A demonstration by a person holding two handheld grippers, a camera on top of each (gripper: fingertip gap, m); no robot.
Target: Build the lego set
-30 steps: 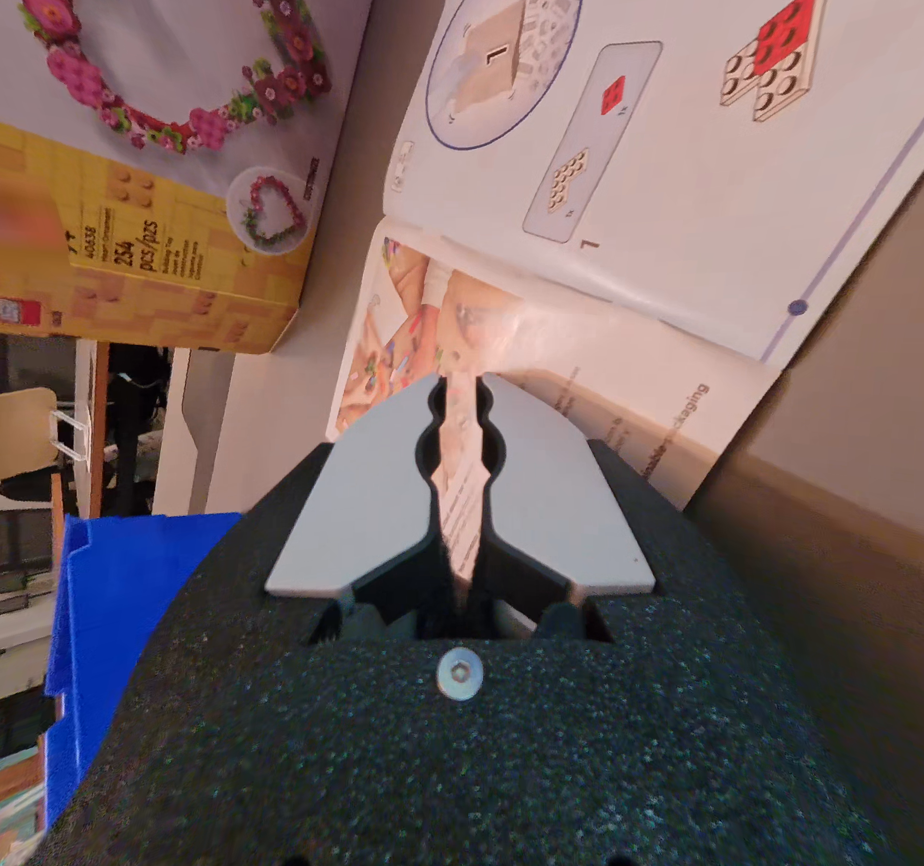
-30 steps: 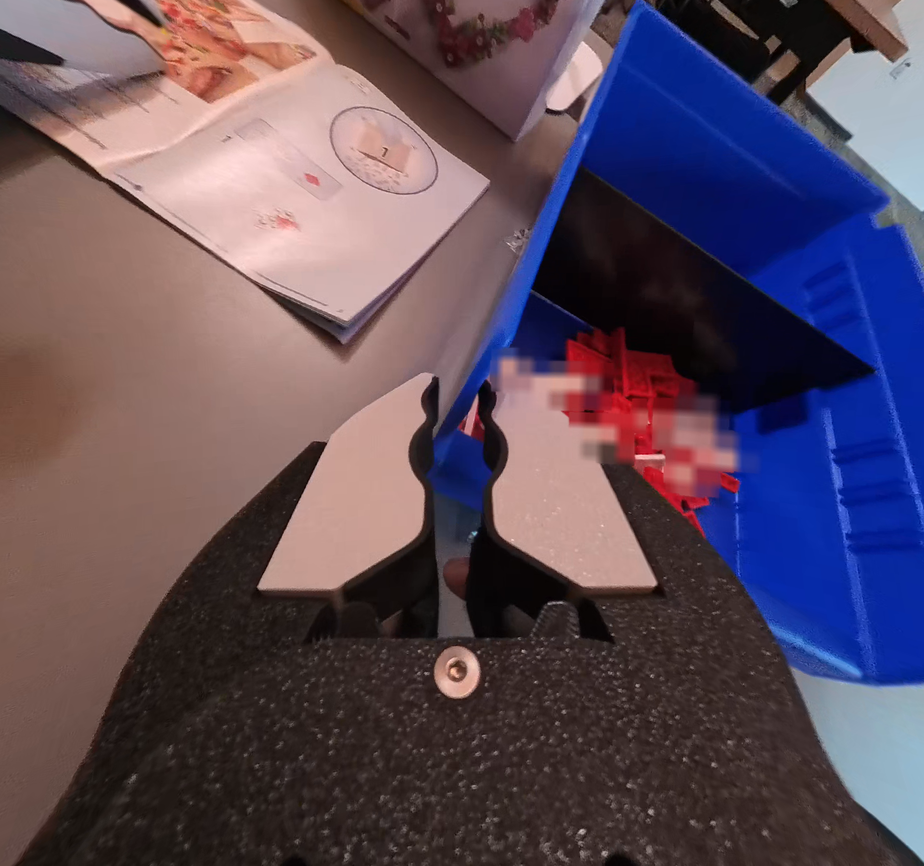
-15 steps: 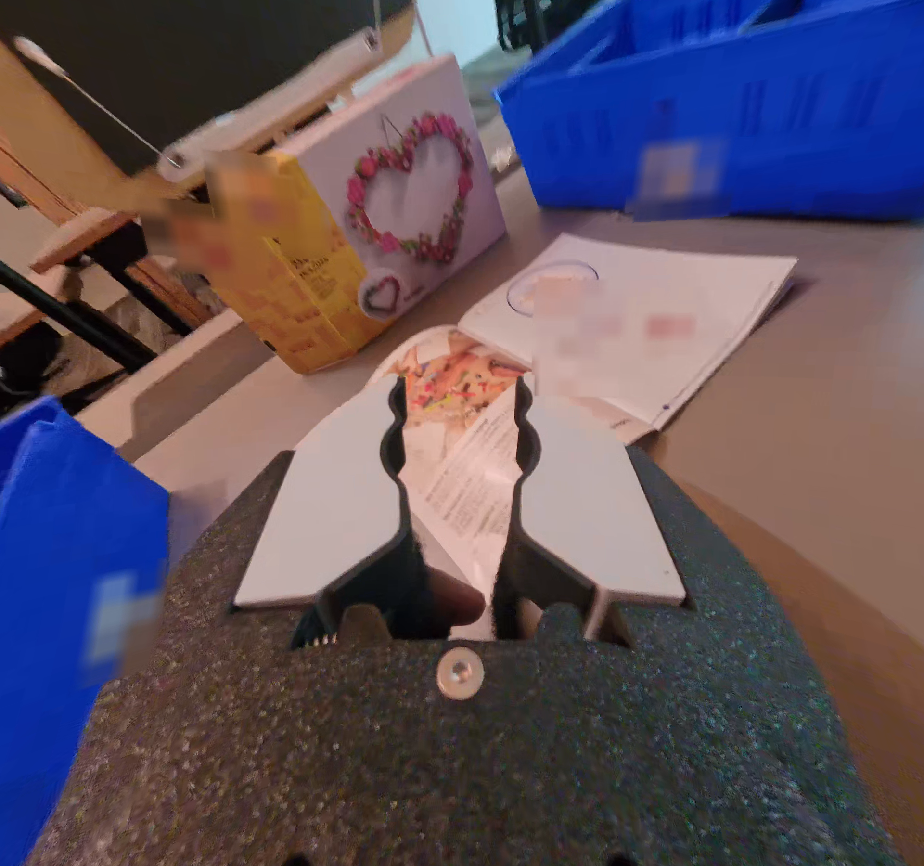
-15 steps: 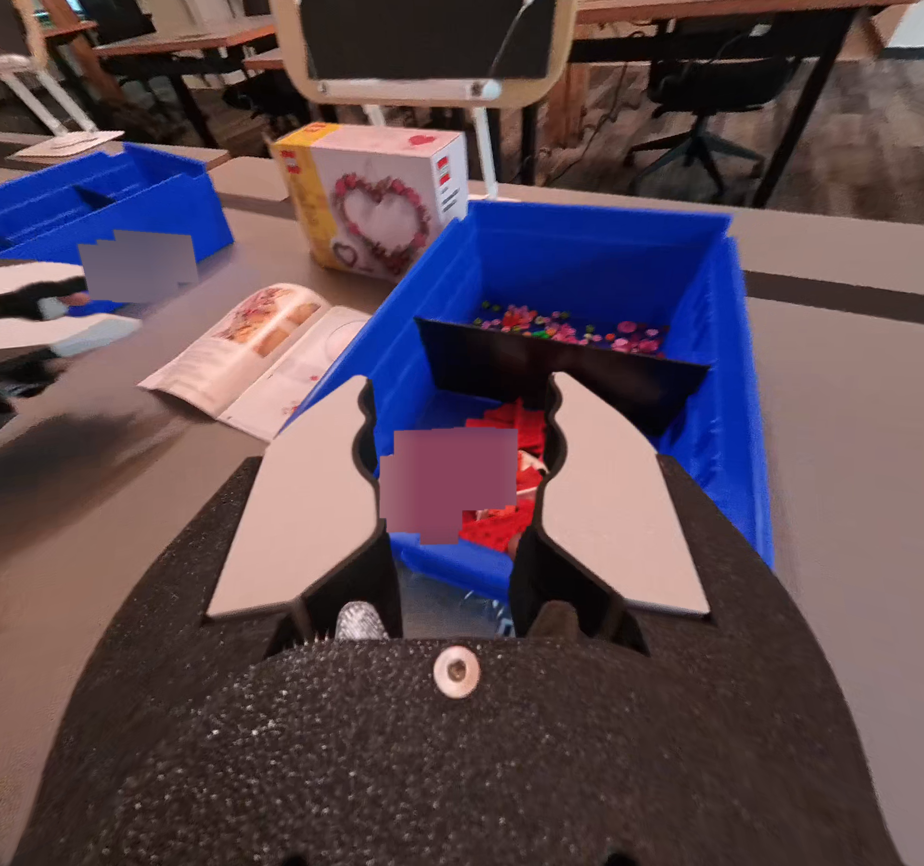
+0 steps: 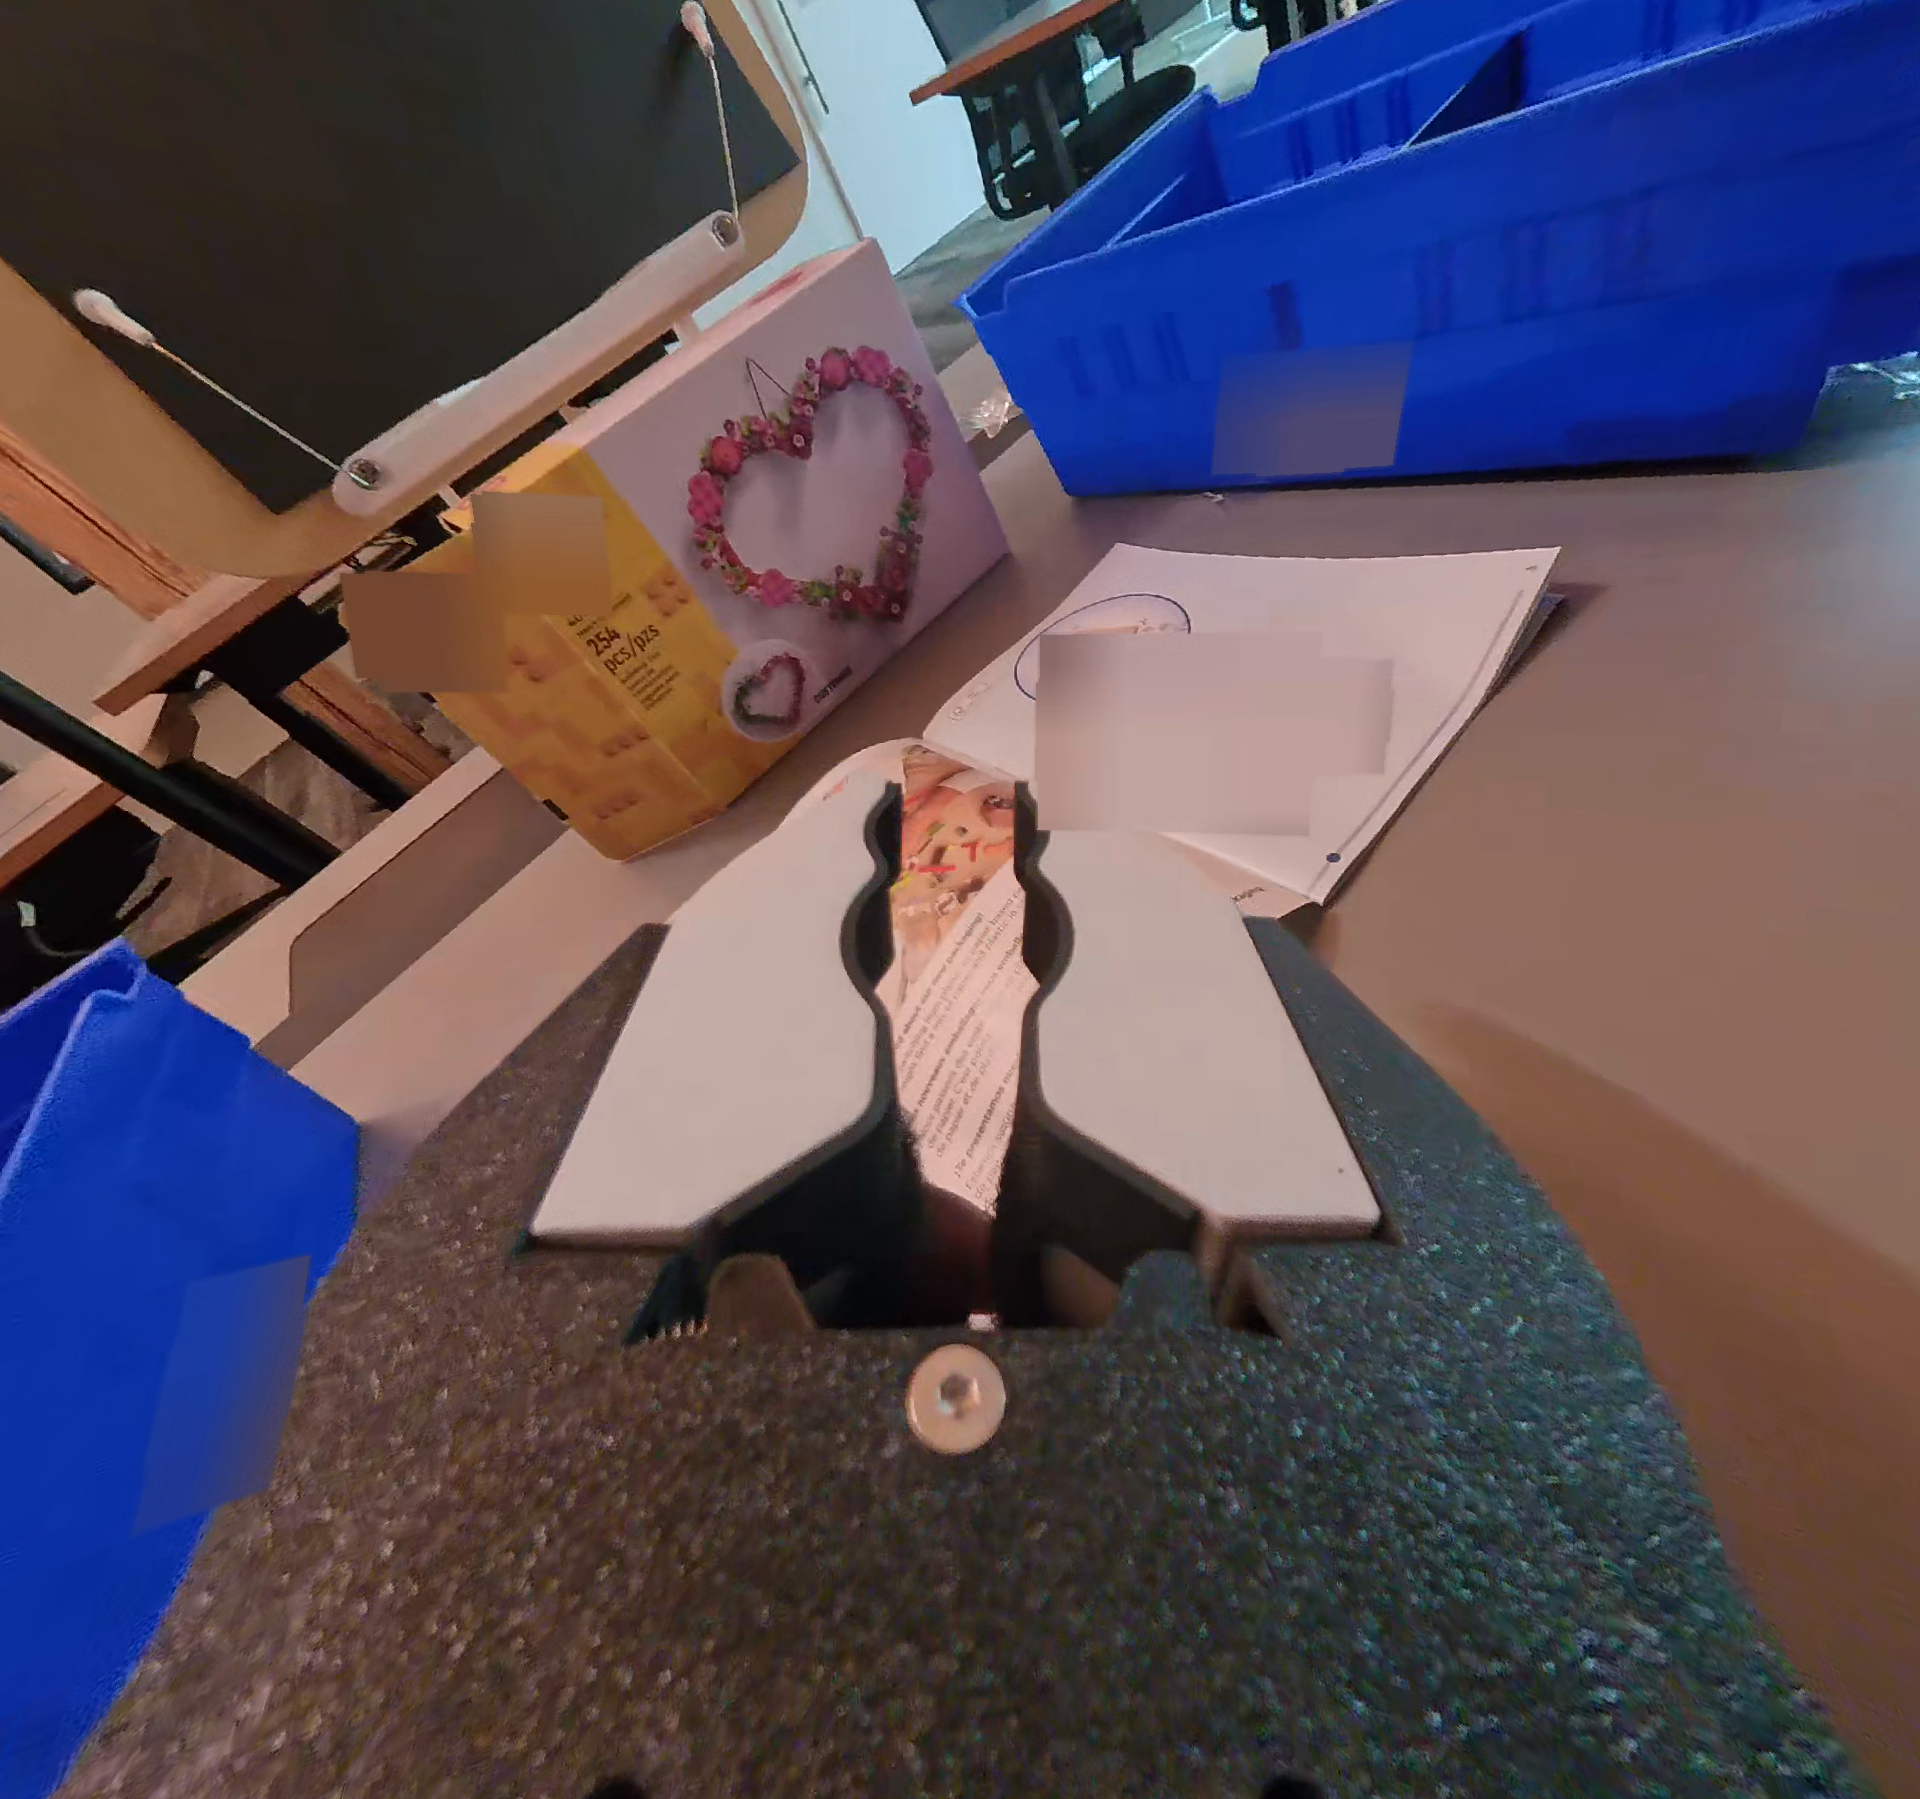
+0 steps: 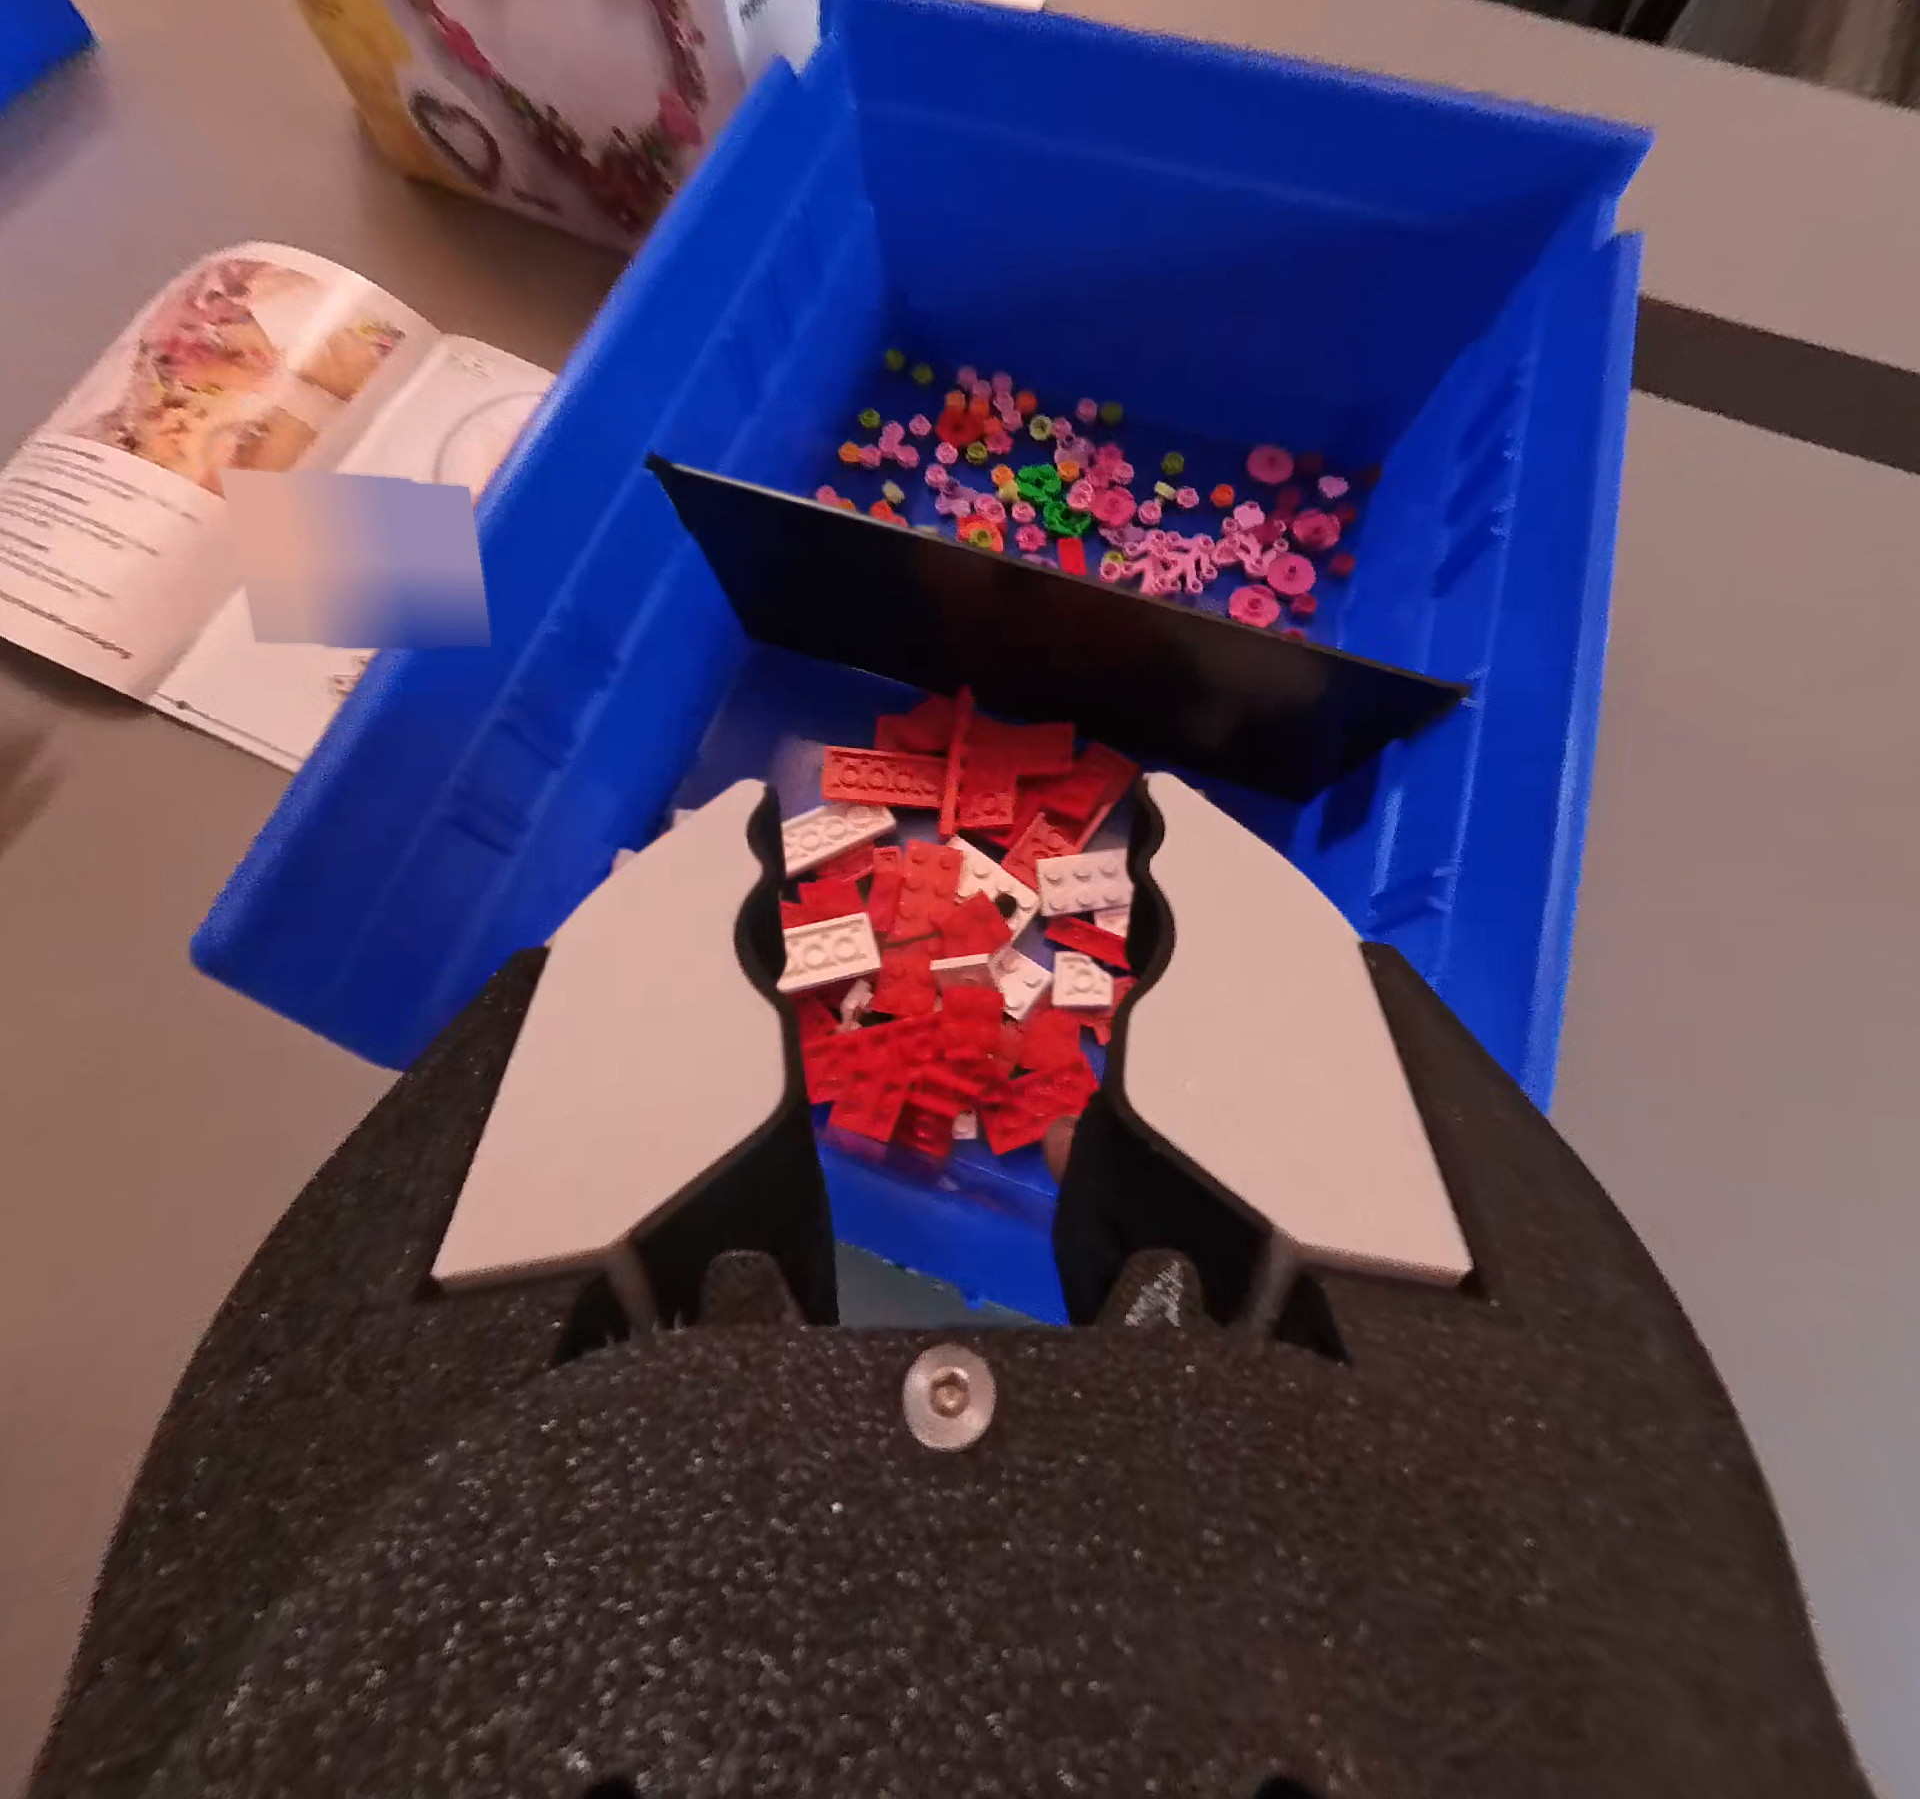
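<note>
My right gripper (image 6: 956, 793) is open and empty, hovering over the near compartment of a blue bin (image 6: 416, 866). That compartment holds a pile of red and white flat plates (image 6: 935, 970). A black divider (image 6: 1039, 627) separates it from the far compartment, which holds small pink, green and orange pieces (image 6: 1091, 502). My left gripper (image 5: 954, 793) is empty with its jaws a little apart, low over the open instruction booklet (image 5: 1455, 669). The set's box (image 5: 727, 606), with a flower heart on it, stands behind the booklet.
The blue bin (image 5: 1455, 315) lies to the right of the booklet on the grey table (image 5: 1662, 918). A second blue bin (image 5: 104, 1230) is at the near left. A black board in a wooden frame (image 5: 312, 139) stands behind the box. The box (image 6: 520, 66) and booklet (image 6: 156, 482) lie left of the bin. Across from one pair of fingers to the other is roughly 35 centimeters.
My right gripper swung from the bin's side to above its near compartment and opened wide. My left gripper tilted up from looking down on the booklet and opened slightly.
</note>
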